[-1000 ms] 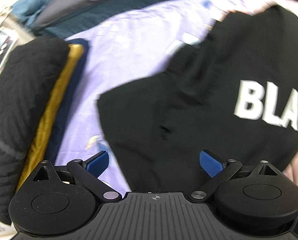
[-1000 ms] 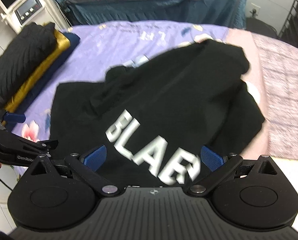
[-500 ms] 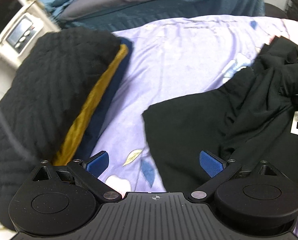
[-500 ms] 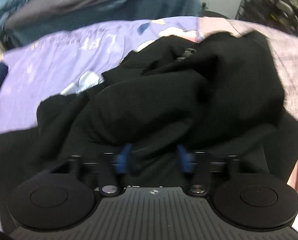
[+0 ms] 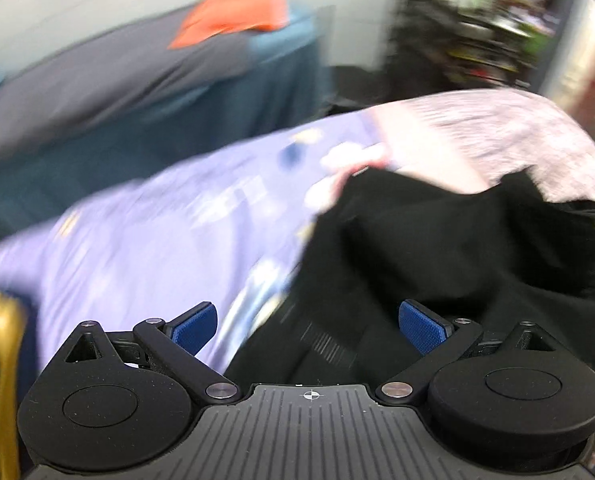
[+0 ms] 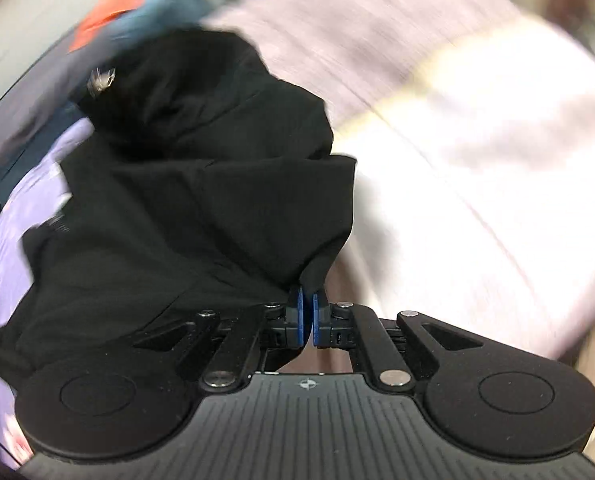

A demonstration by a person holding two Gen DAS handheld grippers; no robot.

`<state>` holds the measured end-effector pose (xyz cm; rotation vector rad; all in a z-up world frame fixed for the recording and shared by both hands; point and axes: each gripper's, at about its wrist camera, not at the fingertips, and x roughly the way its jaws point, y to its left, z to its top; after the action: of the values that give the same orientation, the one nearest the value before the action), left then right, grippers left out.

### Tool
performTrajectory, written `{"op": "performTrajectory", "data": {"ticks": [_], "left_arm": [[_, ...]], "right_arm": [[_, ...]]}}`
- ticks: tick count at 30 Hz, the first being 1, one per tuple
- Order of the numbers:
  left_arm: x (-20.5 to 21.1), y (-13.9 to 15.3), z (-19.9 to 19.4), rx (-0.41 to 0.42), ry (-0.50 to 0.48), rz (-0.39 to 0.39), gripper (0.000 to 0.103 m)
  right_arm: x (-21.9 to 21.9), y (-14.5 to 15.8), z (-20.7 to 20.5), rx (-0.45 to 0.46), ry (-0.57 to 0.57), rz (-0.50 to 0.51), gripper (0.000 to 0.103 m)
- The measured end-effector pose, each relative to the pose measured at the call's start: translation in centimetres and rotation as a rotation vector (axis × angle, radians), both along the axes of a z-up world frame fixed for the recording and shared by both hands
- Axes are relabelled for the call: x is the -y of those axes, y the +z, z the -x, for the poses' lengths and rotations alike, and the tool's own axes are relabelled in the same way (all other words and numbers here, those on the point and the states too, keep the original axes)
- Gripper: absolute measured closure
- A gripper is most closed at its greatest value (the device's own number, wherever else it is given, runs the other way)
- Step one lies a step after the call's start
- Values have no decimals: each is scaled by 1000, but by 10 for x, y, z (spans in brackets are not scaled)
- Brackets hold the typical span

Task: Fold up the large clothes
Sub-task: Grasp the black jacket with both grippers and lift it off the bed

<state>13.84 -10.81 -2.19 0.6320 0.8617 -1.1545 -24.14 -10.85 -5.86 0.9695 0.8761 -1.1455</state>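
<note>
R gripper (image 6: 306, 307) pinching black garment (image 6: 201, 208) edge; garment bunched, axis unclear; L gripper (image 5: 309, 322) spread, empty.

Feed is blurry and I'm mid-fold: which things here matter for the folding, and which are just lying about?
In play:
- black sweatshirt
- right gripper, shut on a fold of the sweatshirt
- left gripper, open, nothing held
- purple sheet under the sweatshirt

Lying about:
- orange cloth on the far bed
- grey blanket
- pink blanket
- dark shelf rack
</note>
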Motion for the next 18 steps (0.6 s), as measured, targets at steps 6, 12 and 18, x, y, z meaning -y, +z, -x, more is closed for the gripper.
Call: {"op": "performTrajectory", "data": {"ticks": [6,12,18], "left_arm": [[76,-38,24,-38,-258,7,0],[118,-75,11,-302,-165,-19,0],[154,-123,29,-470,-113,-92,0]], "right_arm": [[-6,2,15,206,-227,-8,14],[-1,-19,41,399,-440,-58,11],[21,-73,19,536,-526,-164,48]]}}
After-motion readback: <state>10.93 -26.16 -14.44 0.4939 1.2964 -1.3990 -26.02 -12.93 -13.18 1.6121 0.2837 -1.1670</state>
